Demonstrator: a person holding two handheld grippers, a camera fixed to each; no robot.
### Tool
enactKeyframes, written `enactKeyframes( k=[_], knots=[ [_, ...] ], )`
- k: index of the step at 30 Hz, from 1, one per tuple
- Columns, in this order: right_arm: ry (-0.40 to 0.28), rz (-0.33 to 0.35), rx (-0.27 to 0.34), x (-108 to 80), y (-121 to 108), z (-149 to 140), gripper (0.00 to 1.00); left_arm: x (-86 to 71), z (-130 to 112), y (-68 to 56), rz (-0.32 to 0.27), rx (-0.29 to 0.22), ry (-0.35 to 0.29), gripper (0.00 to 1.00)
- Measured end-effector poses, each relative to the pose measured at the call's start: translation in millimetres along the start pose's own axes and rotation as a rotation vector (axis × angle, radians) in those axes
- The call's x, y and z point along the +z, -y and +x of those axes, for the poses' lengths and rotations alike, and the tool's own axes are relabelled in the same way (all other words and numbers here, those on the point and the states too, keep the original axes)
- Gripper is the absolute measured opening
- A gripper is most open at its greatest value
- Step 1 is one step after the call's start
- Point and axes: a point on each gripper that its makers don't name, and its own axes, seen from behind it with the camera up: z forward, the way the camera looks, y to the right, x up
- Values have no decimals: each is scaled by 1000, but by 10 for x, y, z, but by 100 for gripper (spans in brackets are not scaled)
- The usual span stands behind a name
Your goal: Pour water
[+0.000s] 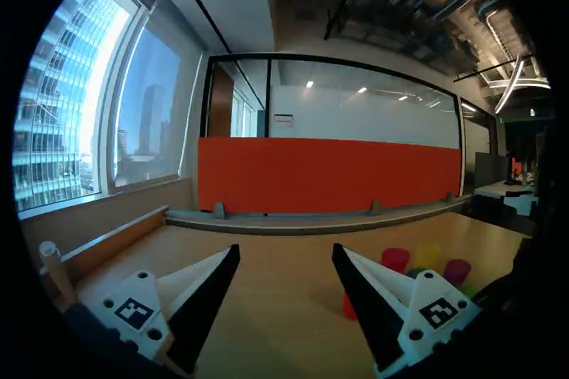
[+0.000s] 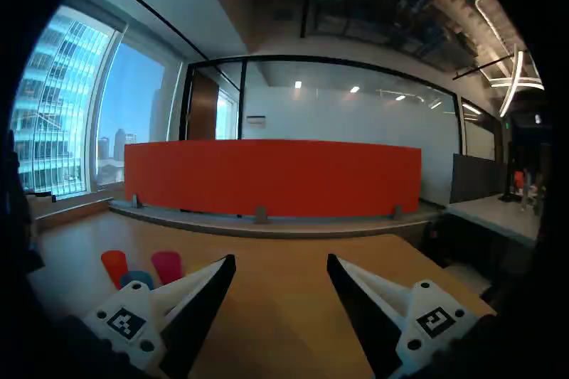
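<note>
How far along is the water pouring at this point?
Nothing looks done yet. In hand: nothing; the left gripper and right gripper are both open and empty above the wooden table. The coloured cups stand clustered on it, apart from both grippers. Left: grasping a cup and pouring. Whether any cup holds water cannot be told.

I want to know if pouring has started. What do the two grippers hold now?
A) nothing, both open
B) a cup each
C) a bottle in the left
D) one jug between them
A: the left gripper and the right gripper both stand open with nothing in them, and the cups stand apart on the table.
</note>
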Motion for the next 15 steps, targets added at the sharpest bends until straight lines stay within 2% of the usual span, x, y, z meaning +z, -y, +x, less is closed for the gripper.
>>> enactKeyframes(
  k=[11,15],
  knots=[
    [11,51,-7,-37,187,551,100,118,723,-75,-57,-14,-13,96],
    [10,45,-5,-20,164,760,100,146,971,-73,-72,-12,-18,97]
  ],
)
